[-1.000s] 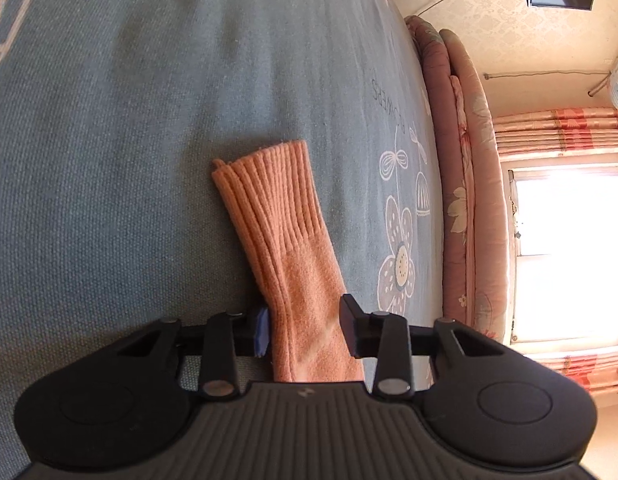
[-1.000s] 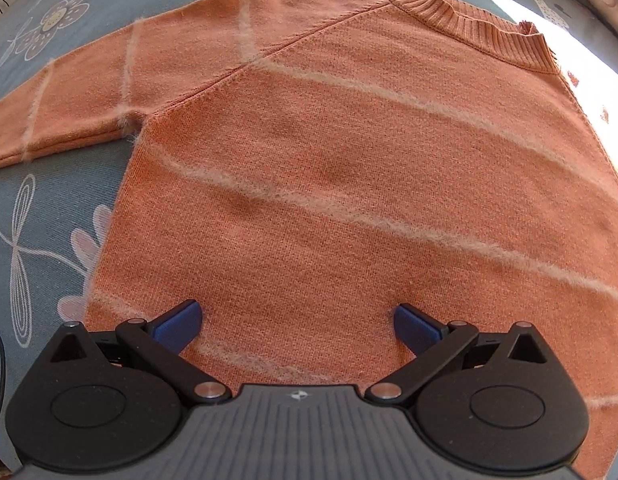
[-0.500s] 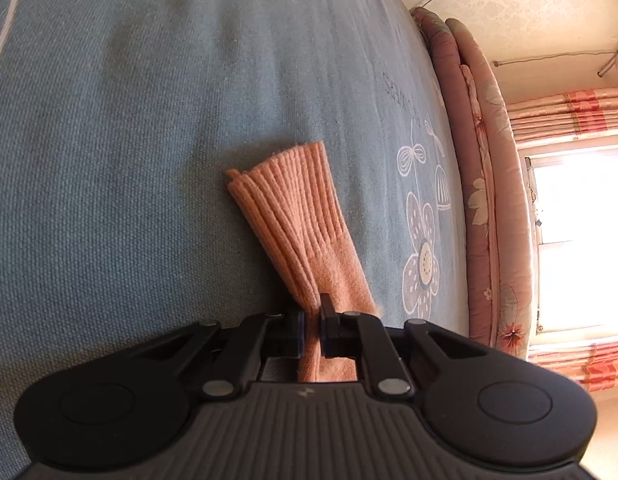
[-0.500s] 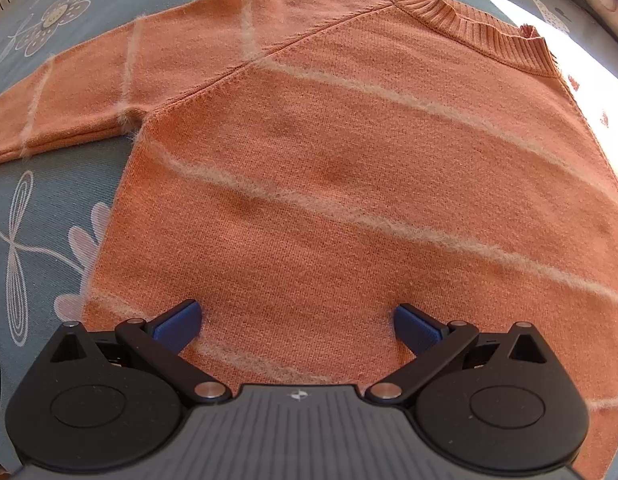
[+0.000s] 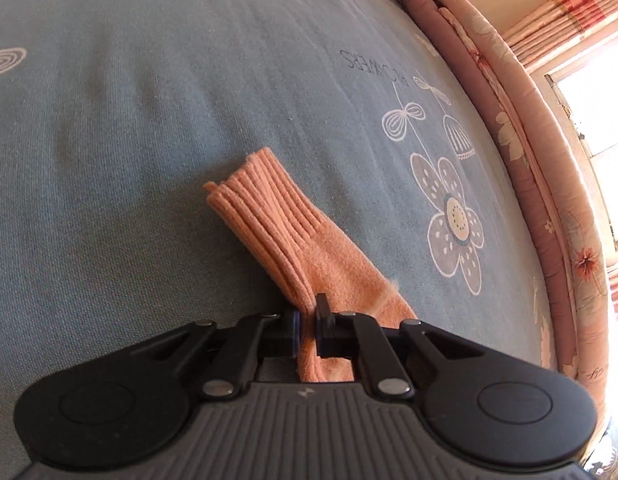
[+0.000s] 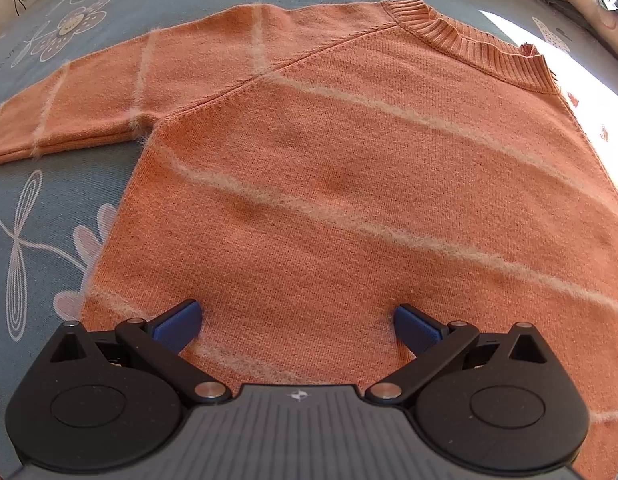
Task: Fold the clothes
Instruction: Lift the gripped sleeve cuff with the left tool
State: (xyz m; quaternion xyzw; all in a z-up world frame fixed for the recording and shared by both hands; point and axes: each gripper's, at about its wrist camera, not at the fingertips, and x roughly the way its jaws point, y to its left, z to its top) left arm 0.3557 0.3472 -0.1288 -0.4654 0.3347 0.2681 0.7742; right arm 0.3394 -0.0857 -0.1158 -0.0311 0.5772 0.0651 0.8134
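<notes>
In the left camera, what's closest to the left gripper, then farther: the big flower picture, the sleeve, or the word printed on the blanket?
1. sleeve: pinched in the left gripper.
2. big flower picture: right, farther up.
3. printed word: farthest, top right.

Both grippers [image 6: 297, 322] matte black w/ ribbed housing, silver pivot screws, blue pads [image 6: 177, 322]

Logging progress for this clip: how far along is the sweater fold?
Early. Done: the orange sweater lies spread flat on the blue bedspread. In hand: the left tool has just closed on the sleeve near its cuff. Left: every fold; the right tool hovers open over the body.
</notes>
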